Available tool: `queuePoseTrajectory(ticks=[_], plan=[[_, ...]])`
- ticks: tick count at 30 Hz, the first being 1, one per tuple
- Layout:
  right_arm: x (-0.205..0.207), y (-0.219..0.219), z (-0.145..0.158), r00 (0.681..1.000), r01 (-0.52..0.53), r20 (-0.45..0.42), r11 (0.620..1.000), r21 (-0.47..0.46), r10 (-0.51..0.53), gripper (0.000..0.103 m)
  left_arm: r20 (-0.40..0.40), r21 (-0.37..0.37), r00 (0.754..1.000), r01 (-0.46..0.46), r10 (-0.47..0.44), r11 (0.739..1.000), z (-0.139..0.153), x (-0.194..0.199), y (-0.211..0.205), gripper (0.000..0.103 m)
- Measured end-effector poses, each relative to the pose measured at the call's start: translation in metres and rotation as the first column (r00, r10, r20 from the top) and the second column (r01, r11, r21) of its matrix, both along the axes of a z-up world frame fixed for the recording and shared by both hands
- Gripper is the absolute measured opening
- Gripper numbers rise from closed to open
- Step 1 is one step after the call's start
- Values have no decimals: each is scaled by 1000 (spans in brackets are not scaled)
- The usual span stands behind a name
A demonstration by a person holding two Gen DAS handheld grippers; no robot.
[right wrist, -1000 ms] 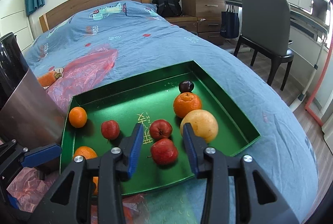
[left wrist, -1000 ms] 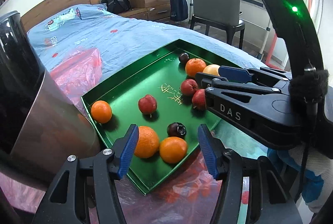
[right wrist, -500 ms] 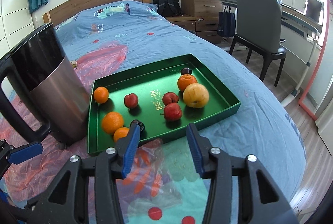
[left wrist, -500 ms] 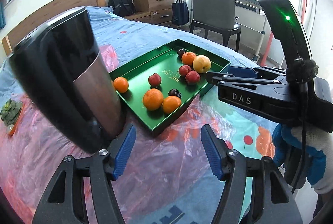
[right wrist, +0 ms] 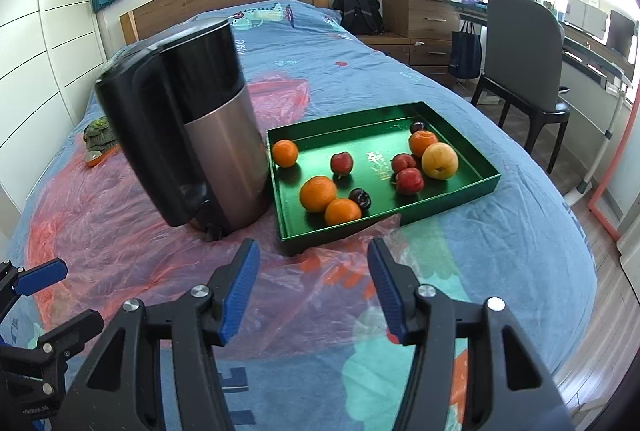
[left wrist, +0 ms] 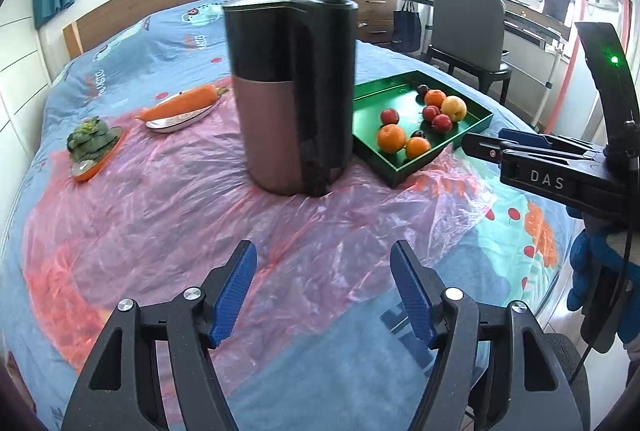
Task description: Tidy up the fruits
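A green tray (right wrist: 486,187) (left wrist: 476,129) on the bed holds several fruits: oranges (right wrist: 318,193) (left wrist: 391,138), red apples (right wrist: 409,180), a yellow-orange fruit (right wrist: 439,161) (left wrist: 453,107) and dark plums (right wrist: 360,197). My right gripper (right wrist: 314,271) hovers well short of the tray's near corner, jaws opening, nothing between them. My left gripper (left wrist: 322,271) hangs over the pink plastic sheet (left wrist: 168,199) in front of the kettle, jaws opening and empty. The right gripper (left wrist: 466,143) also shows at the right edge of the left wrist view.
A tall black and steel kettle (right wrist: 188,135) (left wrist: 292,91) stands just left of the tray. A carrot on a plate (left wrist: 182,107) and leafy greens on a dish (left wrist: 93,141) lie far left. A chair (right wrist: 520,71), desk and drawers stand right of the bed.
Both grippers pulled back from the tray toward the bed's near end and rose a little. Both jaws widened. The fruits stayed in place.
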State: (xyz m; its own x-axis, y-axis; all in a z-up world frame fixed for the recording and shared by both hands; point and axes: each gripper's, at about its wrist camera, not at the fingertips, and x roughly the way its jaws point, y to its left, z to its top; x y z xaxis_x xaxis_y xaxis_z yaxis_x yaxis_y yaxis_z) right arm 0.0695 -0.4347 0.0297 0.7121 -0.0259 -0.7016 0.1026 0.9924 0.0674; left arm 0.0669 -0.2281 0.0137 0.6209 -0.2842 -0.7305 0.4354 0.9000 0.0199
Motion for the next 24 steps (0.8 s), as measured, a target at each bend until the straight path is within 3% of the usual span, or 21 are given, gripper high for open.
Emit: queuePoseTrajectory(ticks=[3, 6, 13, 24], plan=[[-6, 20, 2, 1000, -19, -6, 1000, 4, 19, 87, 5, 7, 999, -42, 42, 999, 2, -10, 28, 65], [-14, 42, 4, 1000, -31, -6, 999, 18, 31, 88, 17, 11, 996, -83, 83, 996, 2, -21, 56, 75], [-26, 89, 13, 997, -79, -3, 997, 4, 79, 103, 6, -8, 980, -199, 199, 980, -1, -41, 123, 75], [-40, 150, 18, 987, -161, -14, 986, -53, 161, 103, 27, -60, 932, -358, 360, 932, 10, -55, 195, 76]])
